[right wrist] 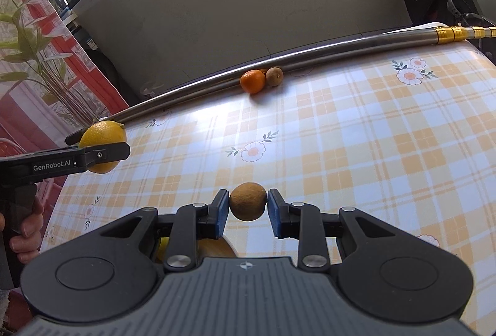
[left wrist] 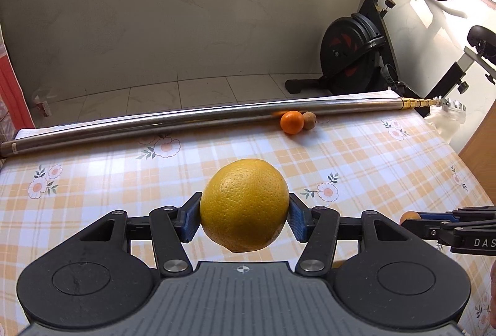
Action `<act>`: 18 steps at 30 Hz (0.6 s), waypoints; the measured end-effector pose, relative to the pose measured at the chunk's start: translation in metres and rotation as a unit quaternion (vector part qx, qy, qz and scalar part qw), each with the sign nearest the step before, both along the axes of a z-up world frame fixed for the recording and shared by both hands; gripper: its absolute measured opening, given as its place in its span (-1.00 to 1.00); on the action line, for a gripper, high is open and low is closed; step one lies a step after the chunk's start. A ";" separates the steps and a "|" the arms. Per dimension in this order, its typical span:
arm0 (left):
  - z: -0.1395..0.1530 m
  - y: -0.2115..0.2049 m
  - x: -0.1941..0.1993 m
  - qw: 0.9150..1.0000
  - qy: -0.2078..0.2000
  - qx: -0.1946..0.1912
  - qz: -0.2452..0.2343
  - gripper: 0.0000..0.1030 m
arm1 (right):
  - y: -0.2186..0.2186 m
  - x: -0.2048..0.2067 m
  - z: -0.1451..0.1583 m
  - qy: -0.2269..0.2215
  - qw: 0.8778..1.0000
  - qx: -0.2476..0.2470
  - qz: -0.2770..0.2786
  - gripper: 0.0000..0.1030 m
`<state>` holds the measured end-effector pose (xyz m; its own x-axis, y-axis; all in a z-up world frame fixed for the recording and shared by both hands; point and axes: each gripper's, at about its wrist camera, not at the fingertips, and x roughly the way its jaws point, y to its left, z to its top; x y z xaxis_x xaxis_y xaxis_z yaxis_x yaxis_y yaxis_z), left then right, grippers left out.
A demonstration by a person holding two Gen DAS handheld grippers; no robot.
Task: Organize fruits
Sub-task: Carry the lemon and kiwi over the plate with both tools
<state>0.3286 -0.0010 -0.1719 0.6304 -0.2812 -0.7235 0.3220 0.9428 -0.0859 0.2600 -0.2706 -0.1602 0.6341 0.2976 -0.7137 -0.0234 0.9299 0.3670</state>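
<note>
The left gripper (left wrist: 245, 216) clamps a big yellow citrus (left wrist: 244, 205) across its middle, above the table (left wrist: 372, 168); heavy, round, waxy, it could slip. The right gripper (right wrist: 248, 205) pinches a small brown fruit (right wrist: 247, 201), light and firm. At twelve o'clock, a tangerine (left wrist: 292, 122) and kiwi (left wrist: 309, 120) touch, against the pole (left wrist: 186, 120).

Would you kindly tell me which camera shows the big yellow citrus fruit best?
The left wrist view: the yellow citrus fruit fills the centre, clamped in the left gripper. The right wrist view shows it small at the left edge, partly covered by a finger.

Yellow grapefruit (left wrist: 244, 205), orange mandarin (left wrist: 291, 122), orange-checked floral tablecloth (left wrist: 387, 168).
</note>
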 end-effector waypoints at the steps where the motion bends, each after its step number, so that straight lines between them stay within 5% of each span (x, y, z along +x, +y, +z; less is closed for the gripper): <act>1: 0.002 0.002 -0.007 1.000 0.000 -0.005 0.002 0.15 | 0.001 -0.003 0.002 -0.002 1.000 0.000 0.000 -0.42; 18: 0.010 -0.002 -0.088 0.999 0.000 -0.029 -0.019 0.15 | 0.023 -0.045 0.009 -0.010 1.000 -0.002 0.023 -0.42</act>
